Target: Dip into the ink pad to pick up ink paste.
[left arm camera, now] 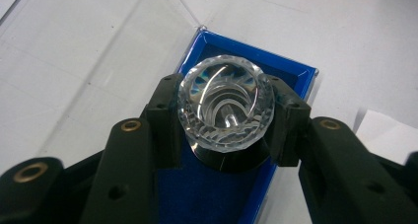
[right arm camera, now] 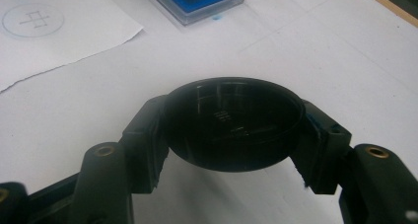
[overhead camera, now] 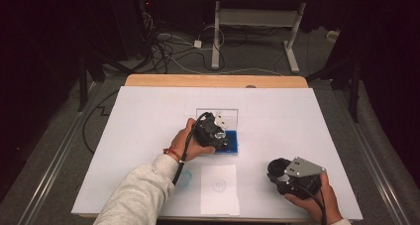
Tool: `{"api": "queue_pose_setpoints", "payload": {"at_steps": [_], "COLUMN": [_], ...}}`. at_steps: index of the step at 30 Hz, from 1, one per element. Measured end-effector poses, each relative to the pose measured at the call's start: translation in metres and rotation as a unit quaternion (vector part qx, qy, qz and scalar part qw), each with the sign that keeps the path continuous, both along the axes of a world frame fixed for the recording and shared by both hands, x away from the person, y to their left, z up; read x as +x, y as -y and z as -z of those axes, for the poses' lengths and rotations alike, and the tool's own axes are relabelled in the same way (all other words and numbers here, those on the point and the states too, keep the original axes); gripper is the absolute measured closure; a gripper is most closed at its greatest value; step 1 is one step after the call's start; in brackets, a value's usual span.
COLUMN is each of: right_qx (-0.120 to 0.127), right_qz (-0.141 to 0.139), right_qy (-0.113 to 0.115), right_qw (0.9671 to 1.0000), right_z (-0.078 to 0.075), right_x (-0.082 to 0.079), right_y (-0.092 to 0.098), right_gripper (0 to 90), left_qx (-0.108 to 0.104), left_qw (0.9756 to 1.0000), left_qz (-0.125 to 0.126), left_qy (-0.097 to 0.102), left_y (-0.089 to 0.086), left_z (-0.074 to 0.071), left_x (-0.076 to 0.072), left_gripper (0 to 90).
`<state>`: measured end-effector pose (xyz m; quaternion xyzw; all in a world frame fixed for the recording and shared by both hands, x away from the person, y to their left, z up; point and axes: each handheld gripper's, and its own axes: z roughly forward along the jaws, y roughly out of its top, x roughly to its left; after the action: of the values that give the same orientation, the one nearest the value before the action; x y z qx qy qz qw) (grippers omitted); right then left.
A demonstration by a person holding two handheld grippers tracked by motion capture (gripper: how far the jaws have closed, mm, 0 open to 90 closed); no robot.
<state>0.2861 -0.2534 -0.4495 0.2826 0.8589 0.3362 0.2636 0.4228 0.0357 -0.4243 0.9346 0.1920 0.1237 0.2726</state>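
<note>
A clear faceted glass piece (left arm camera: 226, 104), round like a knob, sits between the jaws of my left gripper (left arm camera: 226, 123), which is shut on it. A black round part (left arm camera: 231, 161) shows just under the glass. Below them lies a blue-lined box (left arm camera: 296, 70). In the high view the left gripper (overhead camera: 218, 132) hangs over that blue box (overhead camera: 233, 144) at the table's middle. My right gripper (right arm camera: 231, 130) is shut on a black round cap (right arm camera: 231, 120), hollow side up. It is held near the front right (overhead camera: 278, 169), away from the box.
A clear lid (overhead camera: 218, 116) stands behind the box. A small paper sheet (overhead camera: 219, 188) with a circled mark lies at the front edge, with a teal smudge (overhead camera: 184, 178) to its left. A white sheet (overhead camera: 148, 111) covers the table. Cables and a desk frame are on the floor beyond.
</note>
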Motion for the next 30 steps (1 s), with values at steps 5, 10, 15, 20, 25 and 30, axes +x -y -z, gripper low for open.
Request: {"api": "queue_pose_setpoints", "payload": {"at_steps": [5,10,15,20,25,30], "right_qx": [0.002,0.007,0.004,0.006,0.005,0.005], "right_qz": [0.004,-0.001,-0.004,-0.004,-0.006,-0.005], "right_qy": [-0.001,0.0,0.001,0.002,-0.002,0.0], "right_qw": [1.0,1.0,1.0,1.0,1.0,1.0], "right_z": [-0.0003,-0.0005,-0.0005,-0.0008,-0.0002,-0.0007], "right_x": [-0.0004,-0.0008,-0.0005,-0.0003,-0.0004,-0.0007], "right_y": [-0.0001,0.0002,0.0002,0.0004,-0.0001,0.0], "right_gripper": [38.1,38.1,38.1,38.1,38.1,38.1], "left_qx": [-0.002,-0.024,-0.035,-0.039,-0.046,-0.038], "left_qw": [0.9999,0.9993,0.9987,0.9984,0.9979,0.9986], "left_qz": [0.003,0.001,0.0,0.0,-0.002,0.004], "left_qy": [-0.015,-0.029,-0.038,-0.042,-0.045,-0.037], "left_y": [-0.0002,-0.0036,-0.0043,-0.0047,-0.0055,-0.0056], "left_z": [-0.0017,-0.0008,-0.0003,-0.0003,0.0006,0.0011], "left_x": [0.0035,0.0063,0.0074,0.0078,0.0081,0.006], "left_gripper": [54.3,54.2,54.2,54.1,54.3,54.4]}}
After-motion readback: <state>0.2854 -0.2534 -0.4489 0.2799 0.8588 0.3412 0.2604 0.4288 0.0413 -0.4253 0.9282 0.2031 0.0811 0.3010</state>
